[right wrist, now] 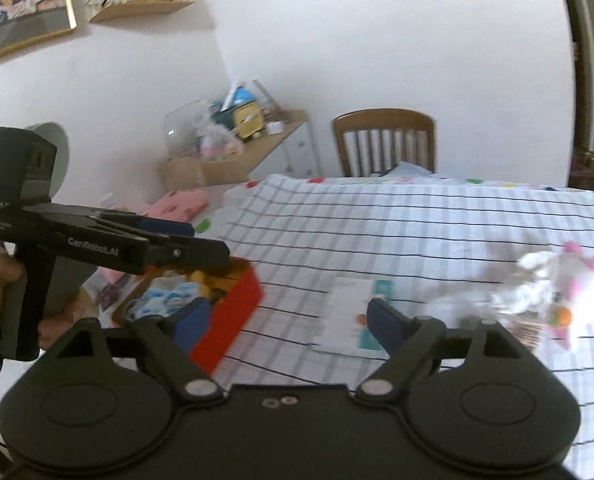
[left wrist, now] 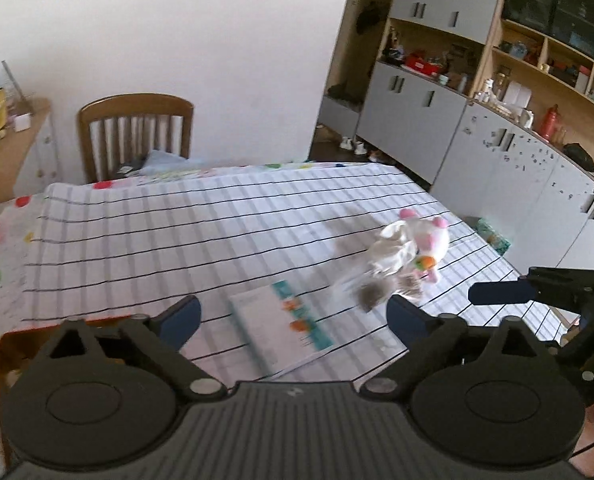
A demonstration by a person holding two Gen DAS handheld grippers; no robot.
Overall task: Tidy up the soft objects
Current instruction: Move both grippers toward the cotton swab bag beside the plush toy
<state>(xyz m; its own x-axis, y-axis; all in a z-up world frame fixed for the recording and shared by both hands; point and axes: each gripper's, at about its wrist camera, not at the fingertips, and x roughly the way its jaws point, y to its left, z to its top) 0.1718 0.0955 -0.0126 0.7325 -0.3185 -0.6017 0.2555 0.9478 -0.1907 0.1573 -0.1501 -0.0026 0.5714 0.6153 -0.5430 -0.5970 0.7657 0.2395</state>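
A white and pink plush toy [left wrist: 413, 246] lies on the checked tablecloth [left wrist: 177, 232] at the right, with a small grey-brown furry thing [left wrist: 377, 294] beside it. It also shows in the right wrist view [right wrist: 557, 300], blurred. My left gripper [left wrist: 293, 316] is open and empty above a booklet [left wrist: 281, 328]. My right gripper [right wrist: 285, 320] is open and empty above the table, between a red box [right wrist: 229, 316] and the booklet [right wrist: 357, 316]. The red box holds several soft items. The left gripper [right wrist: 169, 240] shows from the side over the box.
A wooden chair [left wrist: 135, 132] stands at the table's far edge. Grey cabinets and shelves [left wrist: 477, 120] line the right wall. A side desk with clutter [right wrist: 237, 144] stands at the left. The red box's edge [left wrist: 57, 322] lies under my left gripper.
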